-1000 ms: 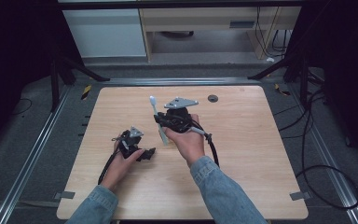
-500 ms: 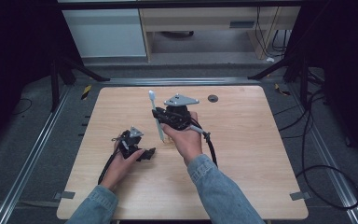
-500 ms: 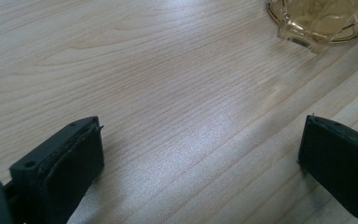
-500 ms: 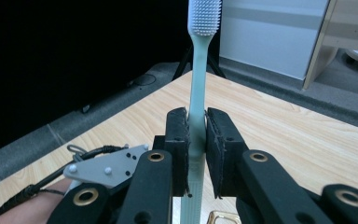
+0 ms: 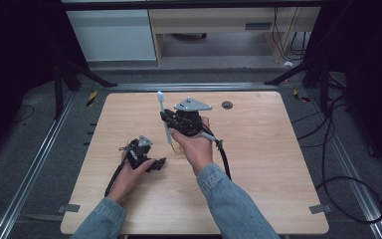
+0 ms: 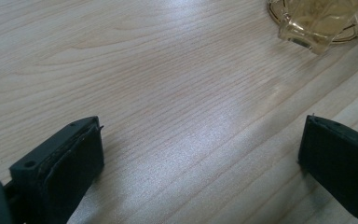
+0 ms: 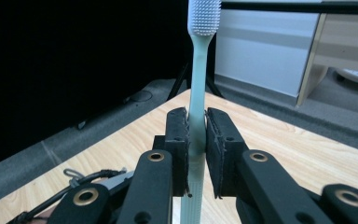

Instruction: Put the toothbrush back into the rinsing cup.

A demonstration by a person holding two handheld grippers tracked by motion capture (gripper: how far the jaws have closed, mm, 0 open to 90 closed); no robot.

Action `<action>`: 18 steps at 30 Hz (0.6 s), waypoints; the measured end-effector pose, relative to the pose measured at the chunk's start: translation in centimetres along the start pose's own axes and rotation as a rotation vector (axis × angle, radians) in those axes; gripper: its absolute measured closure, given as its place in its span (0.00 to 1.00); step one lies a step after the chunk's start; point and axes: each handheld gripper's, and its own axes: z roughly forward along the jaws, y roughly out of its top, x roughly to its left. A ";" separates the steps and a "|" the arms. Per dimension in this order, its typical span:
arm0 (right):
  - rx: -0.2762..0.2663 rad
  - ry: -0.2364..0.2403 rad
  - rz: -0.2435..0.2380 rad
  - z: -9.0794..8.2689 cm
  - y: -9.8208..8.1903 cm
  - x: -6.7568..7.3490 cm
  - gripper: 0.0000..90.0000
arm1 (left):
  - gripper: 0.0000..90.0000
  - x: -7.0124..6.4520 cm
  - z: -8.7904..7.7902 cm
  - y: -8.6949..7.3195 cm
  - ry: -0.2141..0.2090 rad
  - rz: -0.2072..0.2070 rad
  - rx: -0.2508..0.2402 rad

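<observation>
The right gripper (image 7: 196, 135) is clamped on a pale toothbrush (image 7: 198, 84), its pads pressing the handle, bristle head up and handle end down, raised over the middle of the wooden table (image 5: 258, 164). Nearer the table's left front, the left gripper (image 6: 200, 154) rests low with its jaws wide apart, an amber glass (image 6: 319, 21) lying just beyond them
</observation>
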 end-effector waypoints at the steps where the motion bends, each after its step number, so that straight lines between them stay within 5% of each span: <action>1: -0.005 -0.003 -0.001 0.0 0.0 0.0 0.88 | 0.00 0.0 0.0 0.0 0.000 0.000 0.000; 18: -0.097 -0.025 -0.027 0.0 0.1 -0.5 0.88 | 0.00 0.0 0.0 0.0 0.003 -0.002 0.000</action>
